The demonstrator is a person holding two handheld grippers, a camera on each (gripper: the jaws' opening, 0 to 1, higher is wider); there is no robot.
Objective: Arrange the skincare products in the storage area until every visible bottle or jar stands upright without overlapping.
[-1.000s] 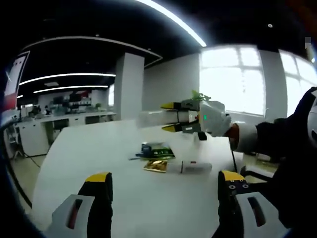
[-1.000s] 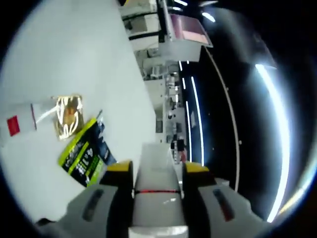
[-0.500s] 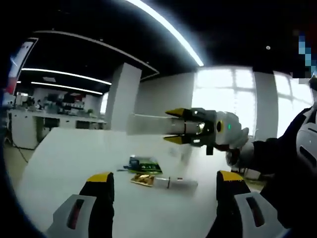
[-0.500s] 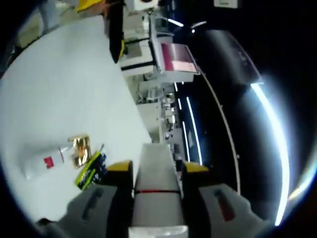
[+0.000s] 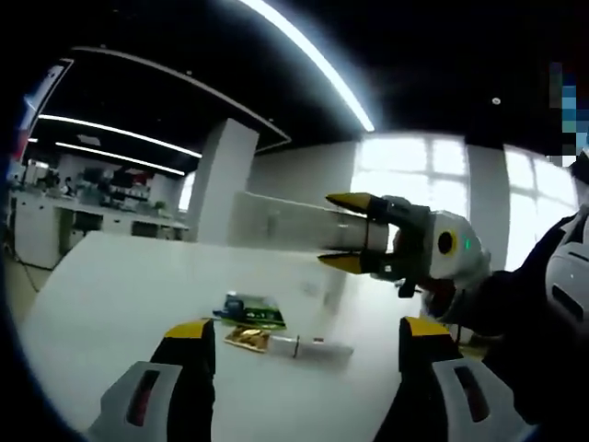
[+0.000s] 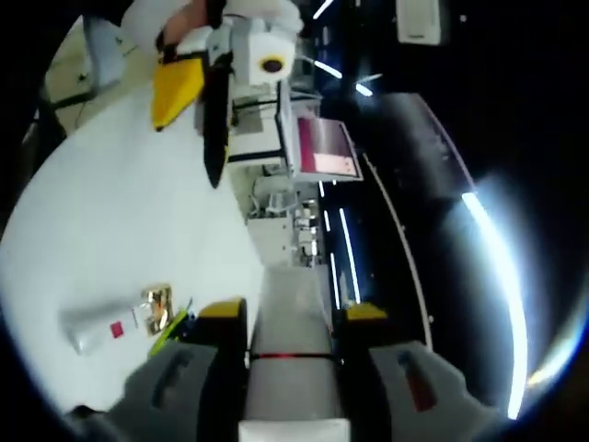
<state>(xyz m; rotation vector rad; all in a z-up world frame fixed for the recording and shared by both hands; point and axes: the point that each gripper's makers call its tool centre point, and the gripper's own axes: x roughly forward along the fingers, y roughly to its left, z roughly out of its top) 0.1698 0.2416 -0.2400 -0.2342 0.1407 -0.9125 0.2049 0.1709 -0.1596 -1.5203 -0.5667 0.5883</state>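
Right tool (image 6: 293,315) higher than before, clenched on white tube (image 6: 293,304); left tool (image 5: 296,333) released.

Bare white table (image 5: 110,285) all around the lying tube (image 5: 317,348) and packets (image 5: 250,311).

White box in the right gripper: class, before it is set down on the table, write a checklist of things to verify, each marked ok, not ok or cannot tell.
1. Right gripper shut on the white box: ok, both jaws press its sides.
2. Box upright: not ok, it lies sideways in the air above the white table.
3. Left gripper free: ok, jaws open with nothing between them.
4. White tube upright: not ok, it lies flat.
5. Gold packet and green packet apart: cannot tell, they sit very close.
6. Bare table for placing: ok, wide bare surface beside the items.
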